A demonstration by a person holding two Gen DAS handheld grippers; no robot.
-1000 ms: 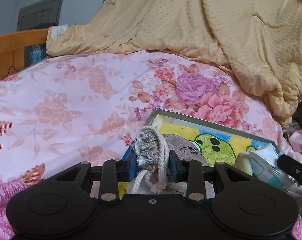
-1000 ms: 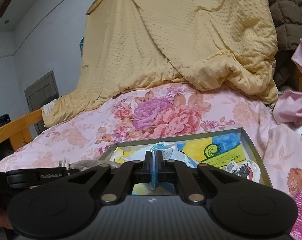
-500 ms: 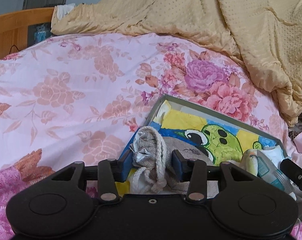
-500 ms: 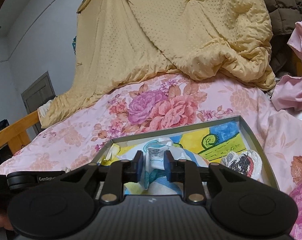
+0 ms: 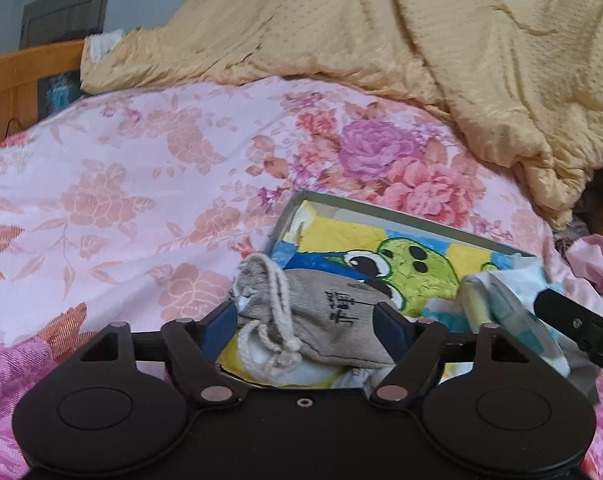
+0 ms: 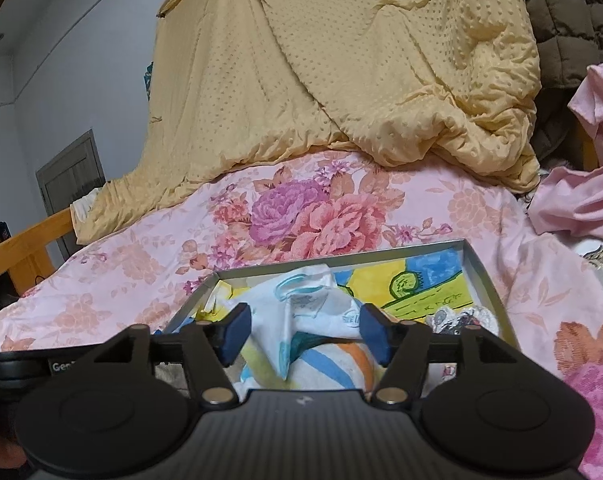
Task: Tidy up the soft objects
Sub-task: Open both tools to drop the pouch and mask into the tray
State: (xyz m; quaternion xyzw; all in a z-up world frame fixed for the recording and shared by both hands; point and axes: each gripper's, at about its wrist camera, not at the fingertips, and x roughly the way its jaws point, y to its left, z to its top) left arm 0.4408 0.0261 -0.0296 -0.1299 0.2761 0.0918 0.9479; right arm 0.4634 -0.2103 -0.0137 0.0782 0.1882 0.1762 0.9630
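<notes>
— What's on the bed (image 5: 113, 184)?
— A yellow quilt (image 6: 341, 80) heaped at the back, then a shallow box (image 6: 487, 280) with a cartoon lining.
— And the soft things?
— Both in the box. The left gripper (image 5: 305, 322) is opening around a grey pouch (image 5: 325, 312); the right gripper (image 6: 305, 330) is opening, fingers (image 6: 234, 330) clear of a white printed cloth (image 6: 313, 316).
</notes>
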